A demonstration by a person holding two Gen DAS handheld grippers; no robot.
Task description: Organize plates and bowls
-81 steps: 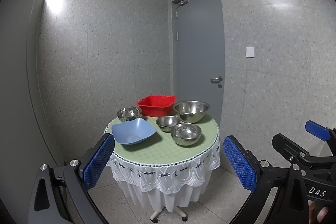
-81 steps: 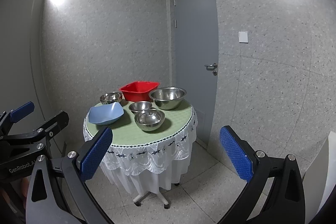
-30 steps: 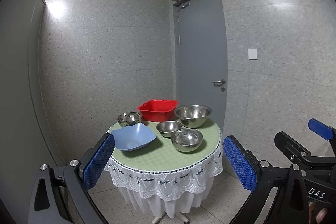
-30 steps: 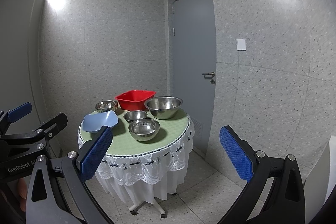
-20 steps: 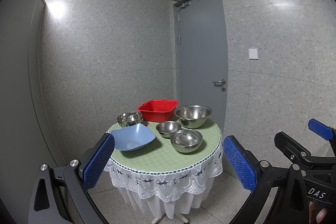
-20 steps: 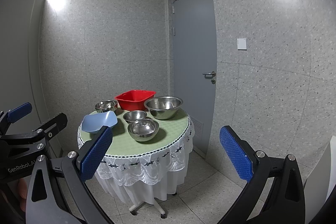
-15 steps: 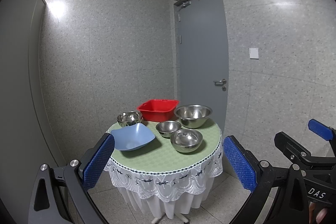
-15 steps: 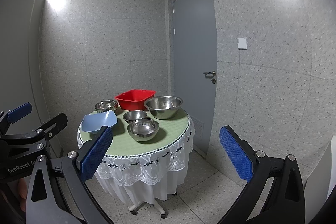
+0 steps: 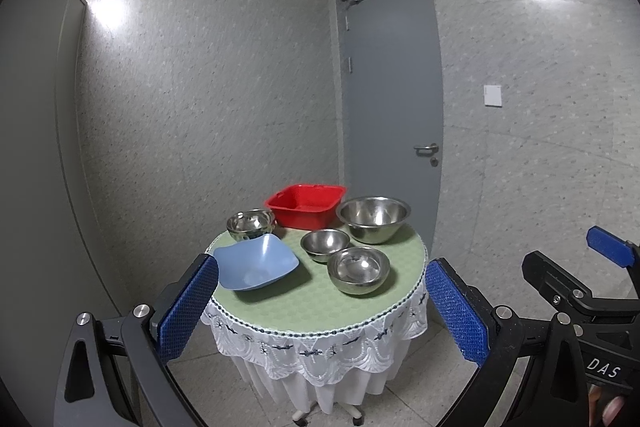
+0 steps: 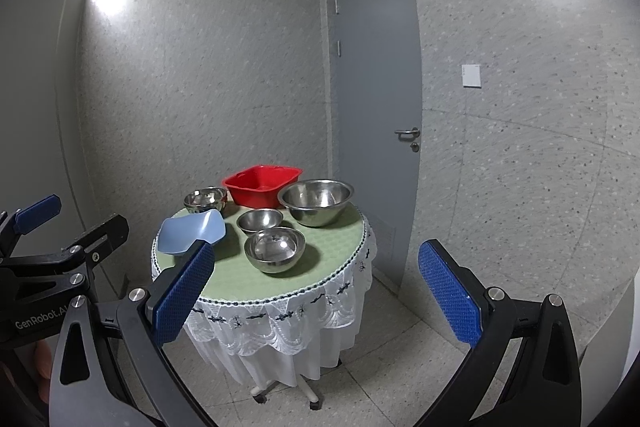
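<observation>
Currently, the round surface with its green cloth and white lace skirt is seen from a standing distance in both wrist views, and every dish is placed relative to the red basin, which is set at the far edge with its opening upward and its long side running roughly across the view. Just to the right of the basin the large steel bowl is found; to the basin's left the small steel bowl is seen, possibly stacked on another, though this cannot be told for certain. In front of the basin, toward the camera, a second small steel bowl is placed, and nearer still a medium steel bowl. The blue square dish is found to the front left of the basin, one corner pointed toward the camera, rim up. All bowls are stood upright and apart from the fingers. The left gripper is held with its blue padded fingers spread wide and nothing between them; the right gripper is likewise spread wide and unloaded, its fingers well short of the dishes. Compared with the earliest frames, the surface is seen slightly lower and a little larger, while the arrangement of dishes is unchanged.
</observation>
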